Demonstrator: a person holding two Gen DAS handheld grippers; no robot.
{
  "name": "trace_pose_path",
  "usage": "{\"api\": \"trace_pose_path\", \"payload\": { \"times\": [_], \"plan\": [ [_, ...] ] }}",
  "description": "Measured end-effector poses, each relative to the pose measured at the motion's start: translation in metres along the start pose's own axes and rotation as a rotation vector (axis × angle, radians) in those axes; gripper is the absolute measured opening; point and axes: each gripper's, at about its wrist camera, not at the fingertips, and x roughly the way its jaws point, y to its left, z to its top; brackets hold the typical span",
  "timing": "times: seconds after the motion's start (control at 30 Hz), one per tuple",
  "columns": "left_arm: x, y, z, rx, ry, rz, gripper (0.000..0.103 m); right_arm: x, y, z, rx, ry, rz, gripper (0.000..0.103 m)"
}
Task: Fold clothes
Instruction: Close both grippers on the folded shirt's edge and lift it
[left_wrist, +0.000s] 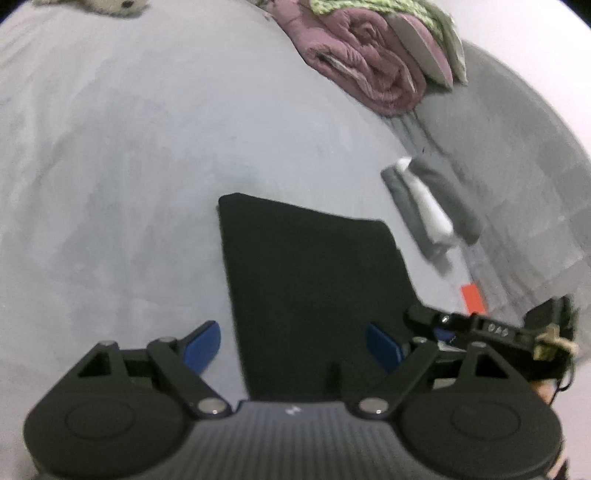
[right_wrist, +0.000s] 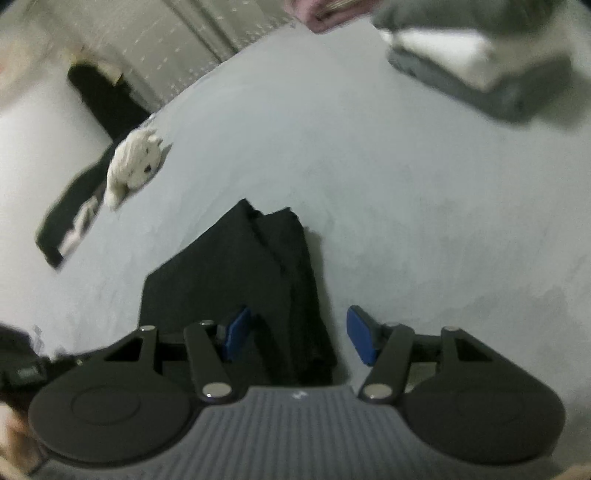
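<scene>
One black garment folded, long axis pointing away.

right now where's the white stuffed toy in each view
Left wrist view: the stuffed toy is at the top left edge, cut off by the frame.
Right wrist view: the stuffed toy lies left of centre, at the bed's edge.
Shared landmark: the black garment lies between the open fingers in both views.
</scene>
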Motion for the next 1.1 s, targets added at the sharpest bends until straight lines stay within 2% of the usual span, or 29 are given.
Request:
{"api": "trace_pose_path", "payload": {
  "times": [0.2, 0.4, 0.43, 0.5, 0.57, 0.63, 0.77, 1.1],
  "plan": [
    [0.009, 0.014, -0.002, -0.117, -0.074, -0.089, 0.078, 0.009, -0.027, 0.003, 0.202, -0.004, 0.162, 0.059],
    [0.018, 0.015, -0.009, -0.138, -0.168, -0.094, 0.060, 0.016, -0.024, 0.000, 0.227, 0.008, 0.221, 0.050],
    [0.020, 0.014, -0.010, -0.133, -0.182, -0.085, 0.056, 0.017, -0.023, -0.001, 0.224, 0.008, 0.223, 0.048],
    [0.022, 0.010, -0.011, -0.106, -0.199, -0.053, 0.047, 0.018, -0.021, -0.002, 0.227, 0.010, 0.226, 0.033],
    [0.024, 0.002, -0.009, -0.060, -0.199, 0.013, 0.019, 0.019, -0.021, -0.002, 0.235, 0.005, 0.227, 0.027],
    [0.025, -0.005, -0.005, -0.029, -0.199, 0.038, 0.018, 0.016, -0.018, -0.001, 0.225, -0.010, 0.225, 0.025],
    [0.021, -0.025, 0.010, 0.056, -0.221, 0.051, 0.015, 0.002, -0.013, 0.010, 0.216, -0.096, 0.219, 0.023],
    [0.037, -0.096, 0.068, 0.263, -0.255, 0.066, 0.012, -0.031, -0.001, 0.041, 0.199, -0.322, 0.203, 0.023]
  ]
}}
